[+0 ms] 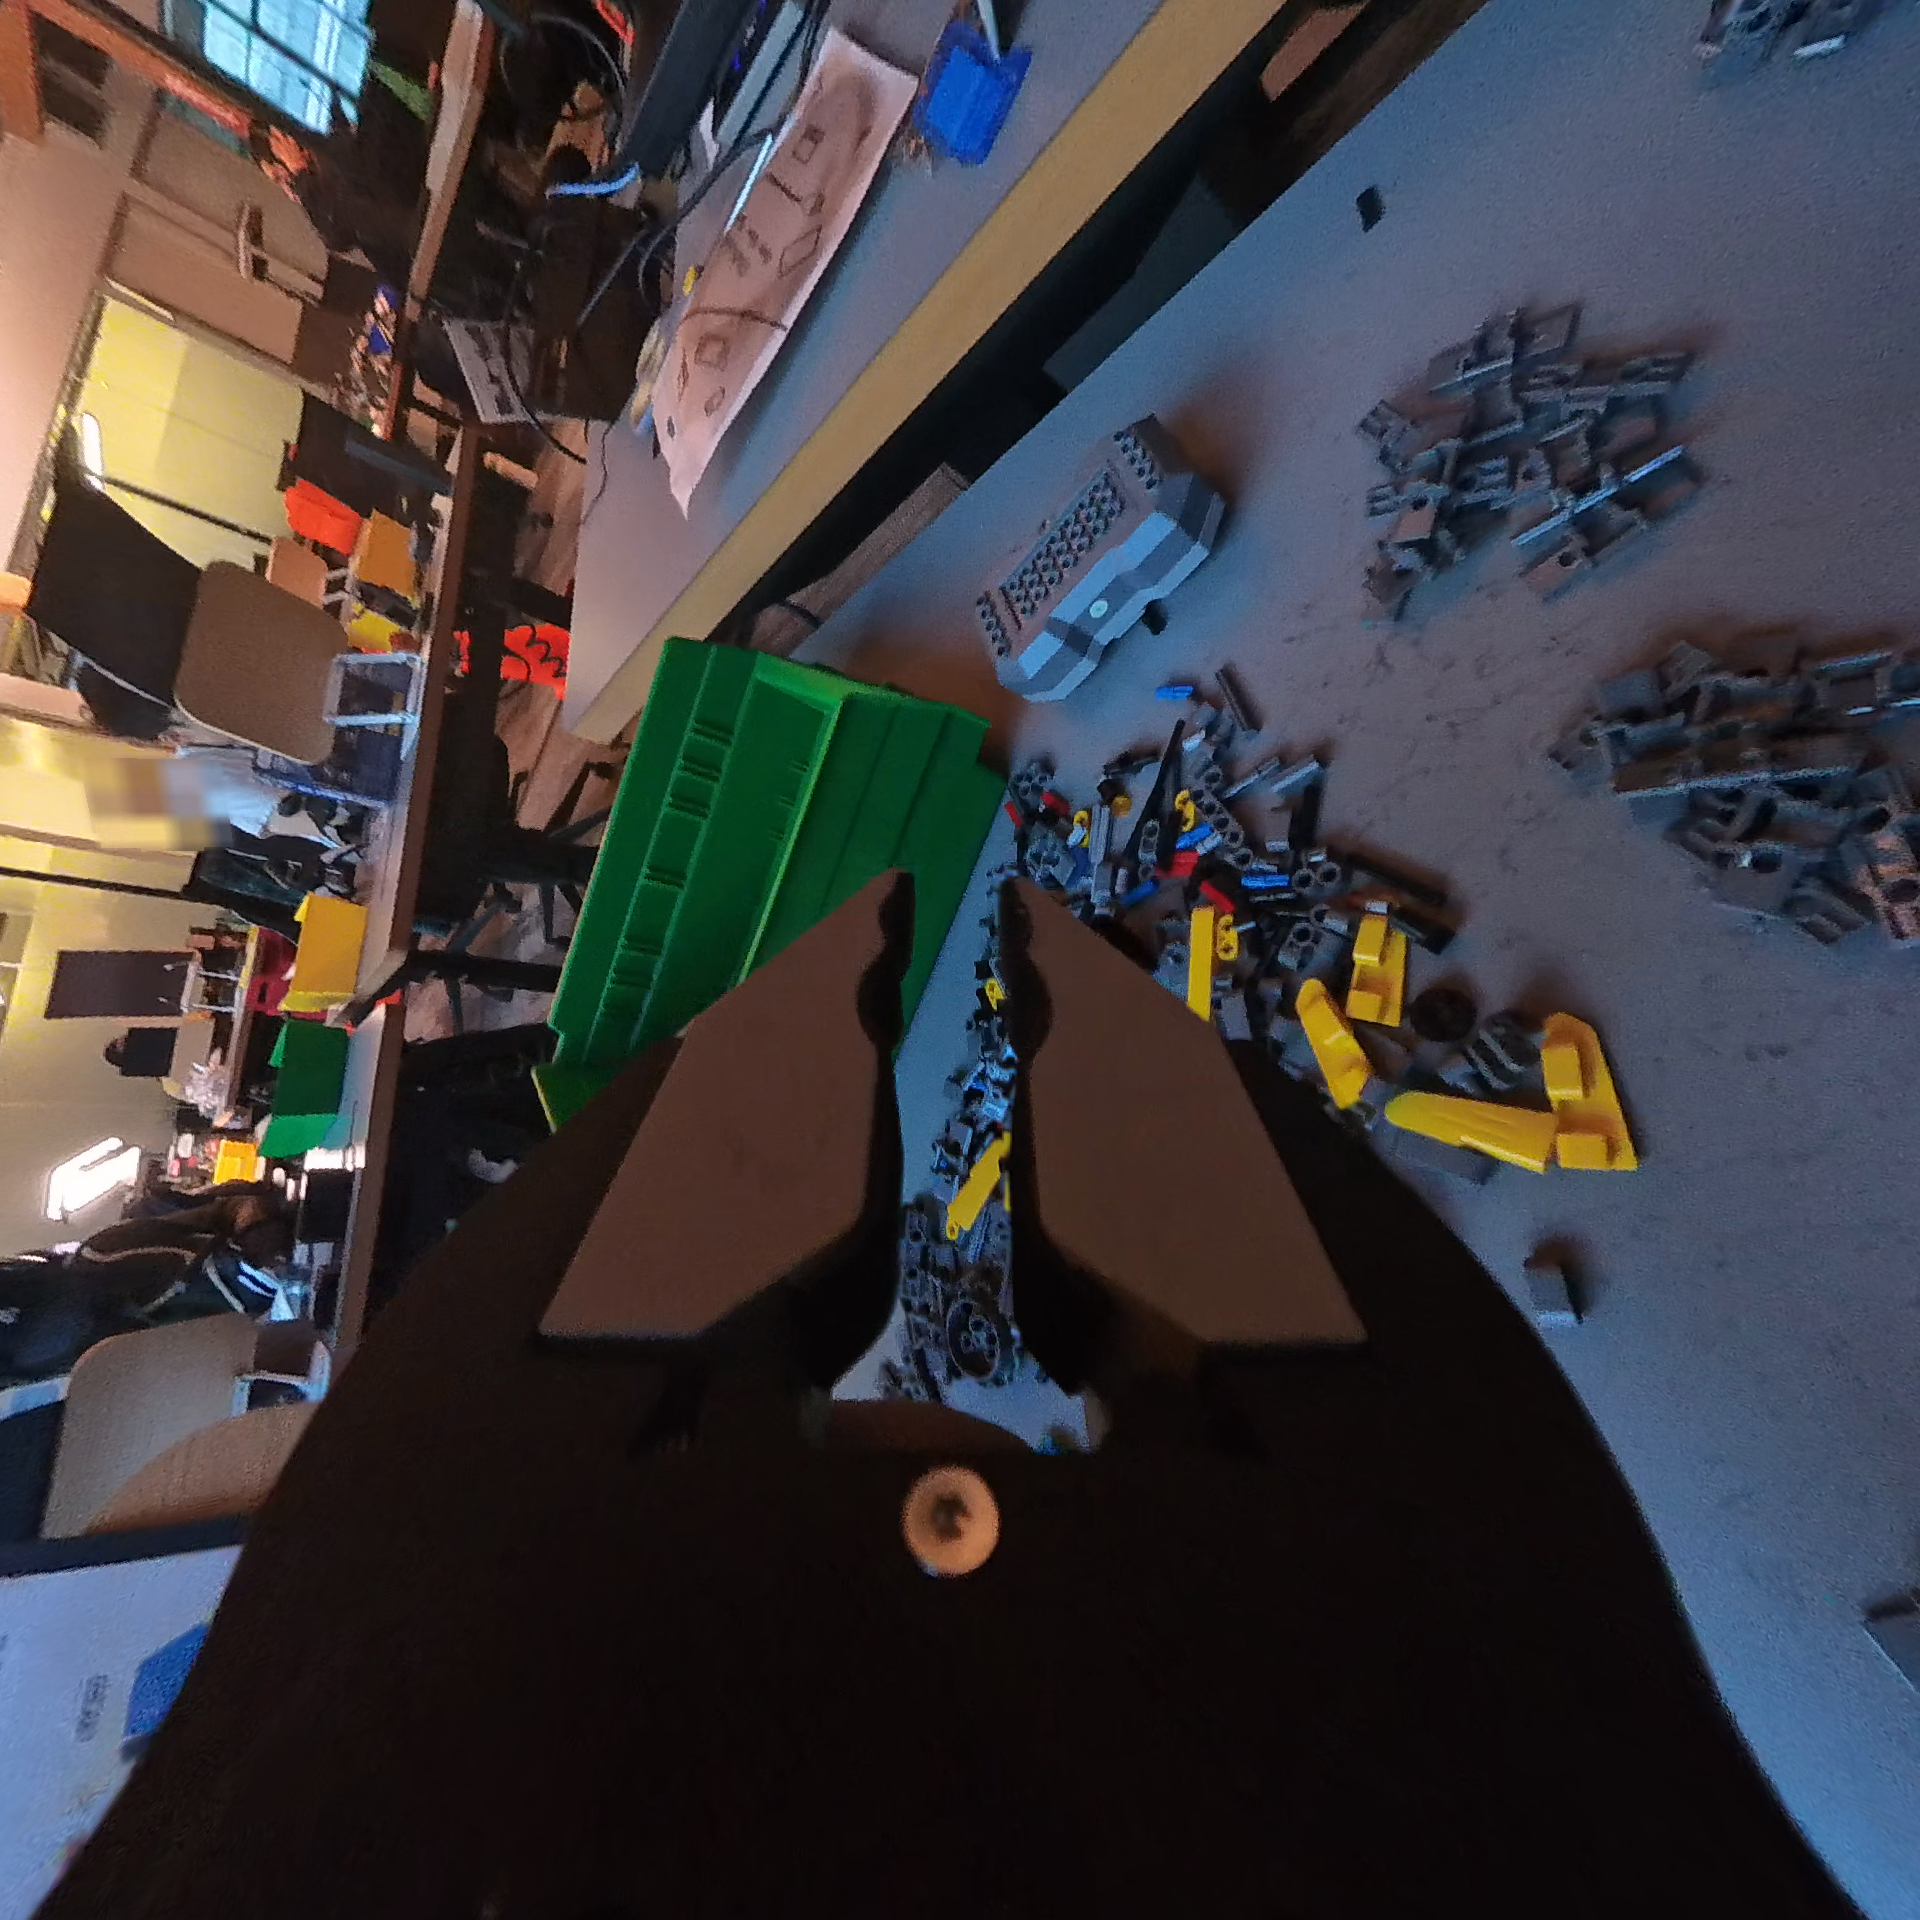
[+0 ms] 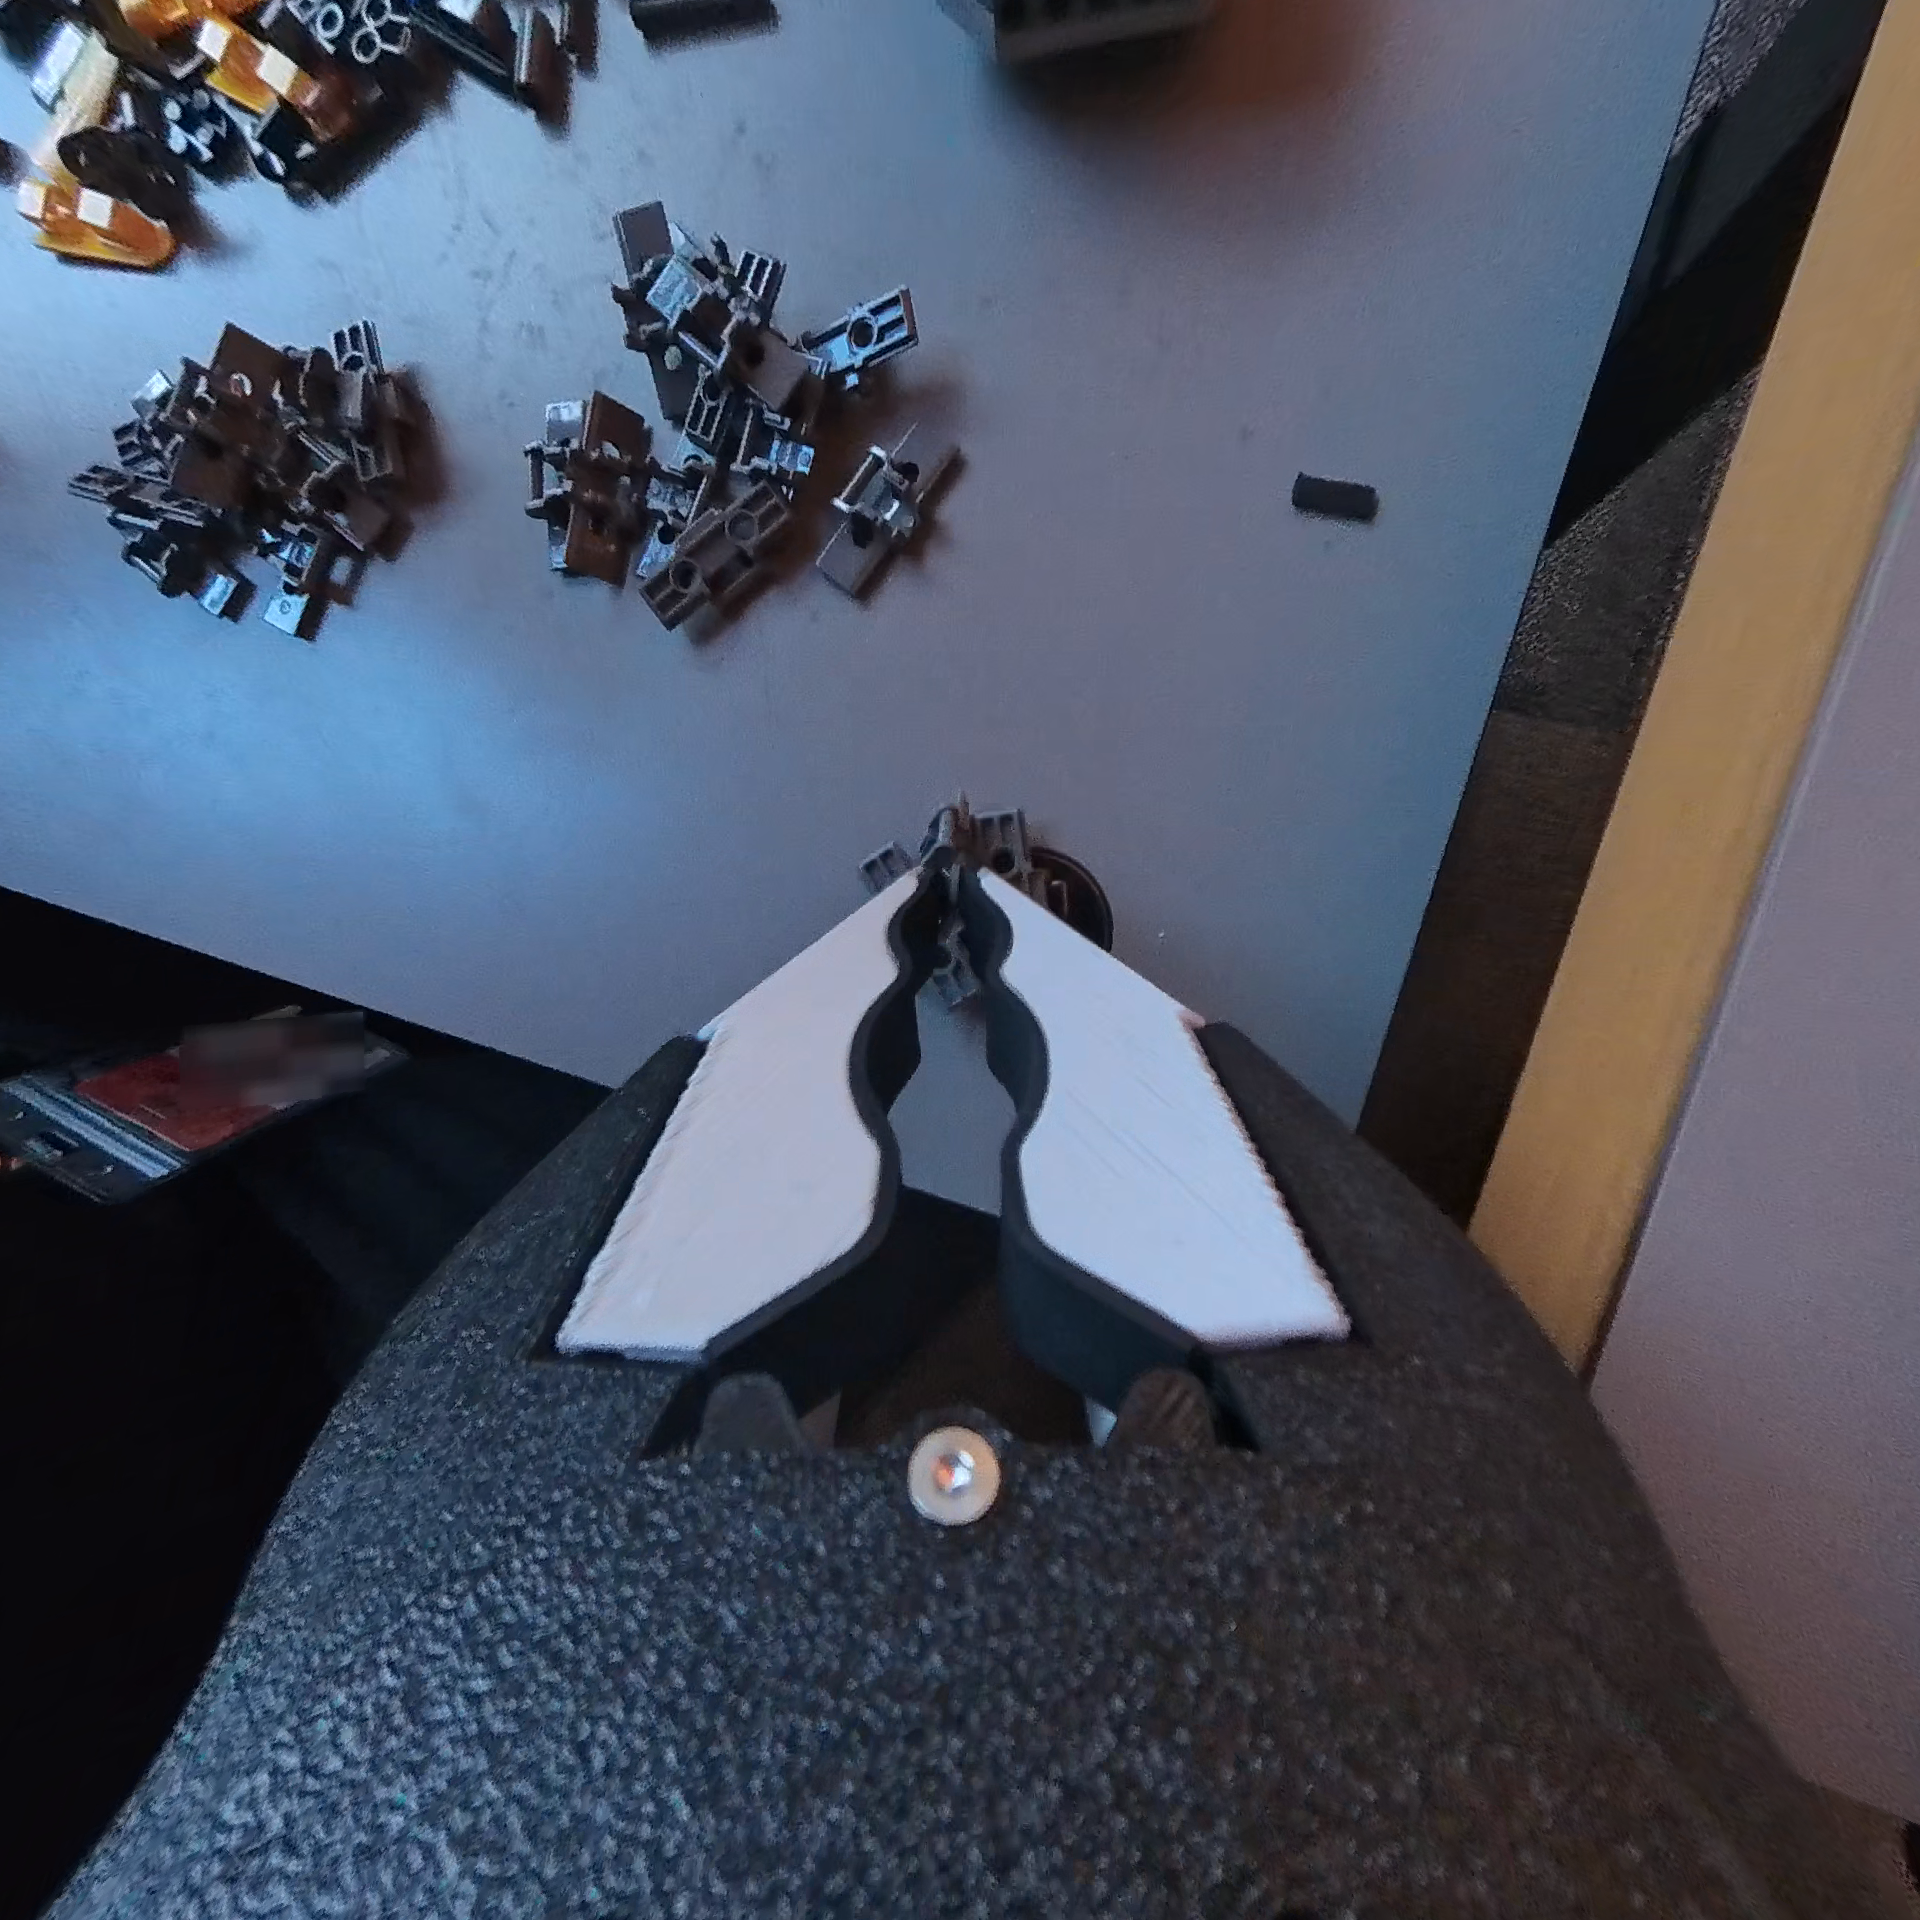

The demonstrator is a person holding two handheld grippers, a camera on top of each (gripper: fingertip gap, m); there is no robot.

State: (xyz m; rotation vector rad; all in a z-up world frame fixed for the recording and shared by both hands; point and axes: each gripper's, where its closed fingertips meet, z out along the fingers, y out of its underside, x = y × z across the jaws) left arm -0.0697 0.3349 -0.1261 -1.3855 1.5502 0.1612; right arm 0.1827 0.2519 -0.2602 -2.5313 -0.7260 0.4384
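While above mixed brick pile (image 1: pixel 1174 894) beside green bin (image 1: pixel 748 831) on grey table (image 1: pixel 1714 1299): left gripper (image 1: pixel 956 894), jaws slightly apart, empty. Right gripper (image 2: pixel 951 883): jaws clamped on small grey part (image 2: pixel 951 831); 2 grey part piles (image 2: pixel 717 416) well apart, up-left.

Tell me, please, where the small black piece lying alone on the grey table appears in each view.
Left wrist view: the small black piece lies upper right, beyond the nearer grey pile, near the table edge.
Right wrist view: it lies right of centre, right of that grey pile.
Shared landmark: the yellow-edged neighbouring table.
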